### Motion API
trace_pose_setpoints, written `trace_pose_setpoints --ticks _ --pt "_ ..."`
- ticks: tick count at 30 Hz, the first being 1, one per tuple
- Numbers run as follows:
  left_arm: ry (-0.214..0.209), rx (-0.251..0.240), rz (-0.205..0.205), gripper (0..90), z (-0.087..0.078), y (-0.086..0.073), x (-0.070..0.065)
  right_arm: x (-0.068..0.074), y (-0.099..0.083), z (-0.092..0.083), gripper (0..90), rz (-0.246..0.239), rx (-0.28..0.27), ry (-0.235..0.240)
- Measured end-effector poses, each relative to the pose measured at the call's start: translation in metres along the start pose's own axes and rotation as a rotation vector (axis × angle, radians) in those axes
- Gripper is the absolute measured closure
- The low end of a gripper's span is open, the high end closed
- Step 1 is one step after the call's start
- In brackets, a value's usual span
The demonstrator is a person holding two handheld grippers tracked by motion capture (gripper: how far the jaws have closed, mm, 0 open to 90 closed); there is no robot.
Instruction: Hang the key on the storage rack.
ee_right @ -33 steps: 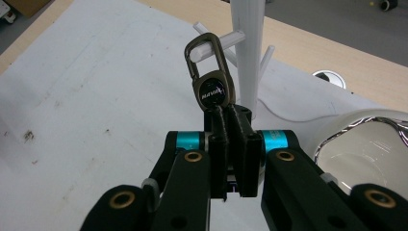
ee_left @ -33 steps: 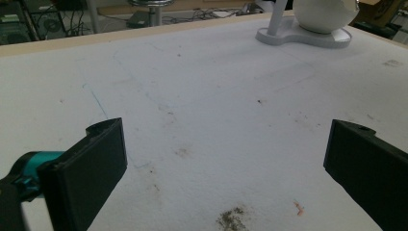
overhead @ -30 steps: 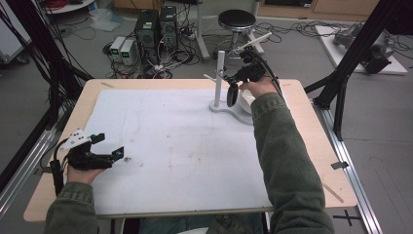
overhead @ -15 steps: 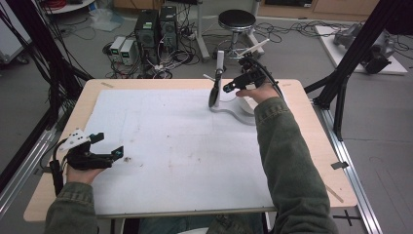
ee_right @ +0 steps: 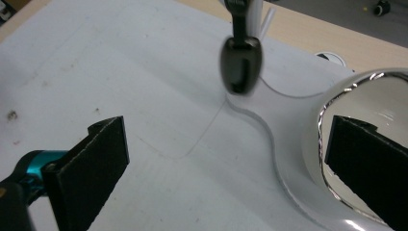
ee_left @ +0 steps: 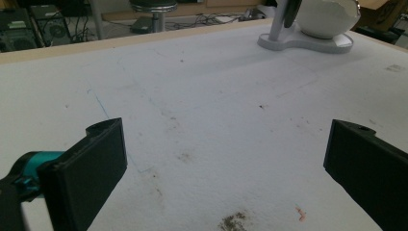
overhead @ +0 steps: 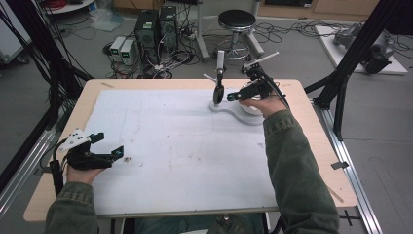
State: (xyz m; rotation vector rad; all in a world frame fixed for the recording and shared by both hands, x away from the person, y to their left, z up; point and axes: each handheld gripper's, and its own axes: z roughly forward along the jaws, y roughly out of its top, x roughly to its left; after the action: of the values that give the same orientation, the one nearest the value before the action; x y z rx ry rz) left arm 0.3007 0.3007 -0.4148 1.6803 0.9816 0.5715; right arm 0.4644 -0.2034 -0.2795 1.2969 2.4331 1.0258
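The wide white mat (overhead: 170, 146) is left free between the grippers; passage at the far right is blocked by the stand (overhead: 234, 109) with its hanging spoon (overhead: 218, 91).

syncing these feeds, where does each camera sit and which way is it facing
High view: above the person's side, looking forward and down on the table; both forearms show.
Left gripper view: on the left claw, facing the white stand.
Right gripper view: on the right claw, jaws just opened, nothing between them.
Shared: the stand's dark hanging piece.
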Motion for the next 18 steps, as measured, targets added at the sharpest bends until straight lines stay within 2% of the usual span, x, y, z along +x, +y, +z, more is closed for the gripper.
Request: trace_pose_setpoints --ticks 7,9,18 --pt "0.002 0.0 0.001 1.7 0.0 0.0 -0.001 -0.001 -0.021 -0.006 0.4 0.0 -0.018 0.013" --pt "0.003 -0.002 0.001 1.7 0.0 0.0 -0.001 -0.002 -0.027 -0.008 0.4 -0.004 -0.025 -0.001" --pt "0.001 -0.002 -0.001 1.7 0.001 0.0 -0.001 -0.005 -0.051 -0.018 0.4 -0.001 -0.075 -0.007"
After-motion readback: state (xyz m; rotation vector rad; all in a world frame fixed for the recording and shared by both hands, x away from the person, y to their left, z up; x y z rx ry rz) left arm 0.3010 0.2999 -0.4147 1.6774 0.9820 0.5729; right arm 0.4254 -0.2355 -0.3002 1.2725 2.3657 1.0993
